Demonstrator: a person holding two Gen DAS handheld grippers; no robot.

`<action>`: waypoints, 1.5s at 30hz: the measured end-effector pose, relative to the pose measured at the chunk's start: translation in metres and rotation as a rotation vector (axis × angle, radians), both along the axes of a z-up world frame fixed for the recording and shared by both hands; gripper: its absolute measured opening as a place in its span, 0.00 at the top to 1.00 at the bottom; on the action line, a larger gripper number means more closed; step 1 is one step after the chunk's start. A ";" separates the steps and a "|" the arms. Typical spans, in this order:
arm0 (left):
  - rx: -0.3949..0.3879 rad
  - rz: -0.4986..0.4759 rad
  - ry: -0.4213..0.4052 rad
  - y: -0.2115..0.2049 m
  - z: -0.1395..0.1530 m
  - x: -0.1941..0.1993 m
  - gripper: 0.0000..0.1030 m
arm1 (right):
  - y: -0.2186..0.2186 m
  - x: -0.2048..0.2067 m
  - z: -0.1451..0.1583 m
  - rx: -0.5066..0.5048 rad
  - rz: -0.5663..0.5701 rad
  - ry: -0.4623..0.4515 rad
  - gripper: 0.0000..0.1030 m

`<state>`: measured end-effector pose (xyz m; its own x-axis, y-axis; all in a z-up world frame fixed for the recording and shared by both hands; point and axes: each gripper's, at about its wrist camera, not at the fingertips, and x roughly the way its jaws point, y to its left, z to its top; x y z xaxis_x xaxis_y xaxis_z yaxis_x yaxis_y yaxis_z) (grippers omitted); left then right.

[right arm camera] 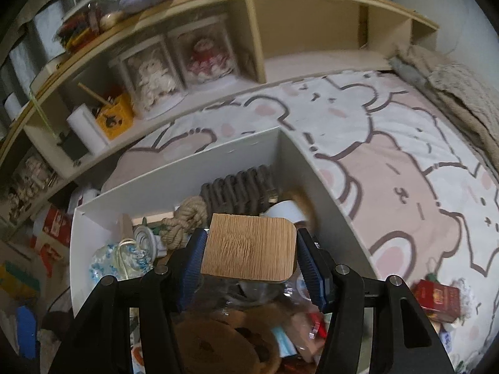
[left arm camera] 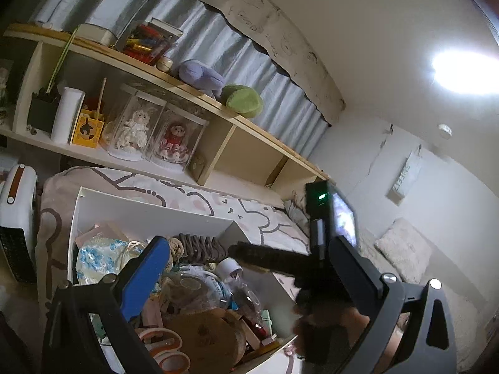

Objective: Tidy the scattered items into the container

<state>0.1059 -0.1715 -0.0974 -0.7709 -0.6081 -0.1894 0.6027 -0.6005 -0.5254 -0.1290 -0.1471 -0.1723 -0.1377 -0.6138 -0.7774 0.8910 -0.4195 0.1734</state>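
A white box (right arm camera: 218, 162) stands on the bed, crowded with items: a rope knot (right arm camera: 187, 218), a brown ridged piece (right arm camera: 240, 187), a round wooden lid (left arm camera: 202, 336) and a blue floral pouch (left arm camera: 99, 255). My right gripper (right arm camera: 249, 249) is shut on a clear jar with a square bamboo lid (right arm camera: 249, 246), its blue pads pressing both sides, and holds it tilted over the box. In the left wrist view my left gripper (left arm camera: 249, 268) stands open beside the box with nothing between its fingers. The right-hand device (left arm camera: 324, 218) crosses that view. A red packet (right arm camera: 436, 299) lies on the bedspread to the right.
A bear-print bedspread (right arm camera: 389, 162) covers the bed around the box. Behind it runs a wooden shelf unit (left arm camera: 218, 115) with two dolls in clear cases, a yellow box and plush toys on top. A white appliance (left arm camera: 18, 218) stands at the left. Pillows (left arm camera: 402, 249) lie at the far end.
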 end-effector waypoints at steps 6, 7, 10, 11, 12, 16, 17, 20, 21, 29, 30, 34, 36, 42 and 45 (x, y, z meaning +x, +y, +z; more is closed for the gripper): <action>0.014 0.003 0.009 -0.003 -0.001 0.002 0.00 | -0.018 0.009 -0.008 0.000 0.048 -0.031 0.43; 0.015 0.004 0.010 -0.003 -0.001 0.002 0.00 | -0.020 0.010 -0.008 -0.005 0.045 -0.026 0.43; 0.009 0.007 0.013 -0.002 -0.001 0.002 0.00 | -0.023 0.008 -0.006 -0.018 0.014 -0.008 0.38; 0.007 0.005 0.011 -0.002 -0.002 0.002 0.00 | -0.022 0.005 -0.005 -0.033 -0.001 -0.020 0.29; 0.007 0.003 0.011 -0.002 -0.002 0.002 0.00 | -0.020 0.002 -0.003 -0.051 -0.014 -0.041 0.06; 0.007 0.004 0.012 -0.002 -0.002 0.002 0.00 | -0.010 -0.005 0.003 -0.096 -0.056 -0.064 0.00; 0.008 0.004 0.012 -0.002 -0.002 0.002 0.00 | -0.007 -0.006 0.004 -0.101 -0.066 -0.065 0.00; 0.011 -0.002 0.007 -0.002 -0.003 0.001 0.00 | 0.000 -0.009 0.005 -0.103 -0.089 -0.063 0.00; 0.011 -0.004 0.004 -0.002 -0.003 0.001 0.00 | 0.002 -0.009 0.004 -0.104 -0.092 -0.068 0.00; -0.006 -0.013 -0.009 0.004 -0.003 -0.003 0.00 | 0.019 -0.010 -0.001 -0.103 -0.113 -0.074 0.00; -0.009 -0.014 -0.012 0.004 -0.003 -0.004 0.00 | 0.022 -0.010 0.000 -0.109 -0.118 -0.075 0.00; -0.015 -0.013 -0.017 0.005 -0.003 -0.005 0.00 | 0.036 -0.011 0.005 -0.143 -0.144 -0.070 0.00; -0.018 -0.013 -0.021 0.006 -0.003 -0.006 0.00 | 0.045 -0.012 0.009 -0.164 -0.164 -0.065 0.00; -0.031 -0.027 -0.043 0.011 -0.004 -0.012 0.00 | 0.074 -0.015 0.018 -0.179 -0.248 -0.037 0.00; -0.043 -0.036 -0.055 0.014 -0.004 -0.015 0.00 | 0.089 -0.013 0.022 -0.180 -0.280 0.005 0.00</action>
<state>0.0912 -0.1579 -0.1012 -0.7818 -0.5884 -0.2062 0.6073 -0.6437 -0.4656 -0.1420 -0.0579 -0.1504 -0.3240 -0.6791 -0.6587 0.7469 -0.6109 0.2626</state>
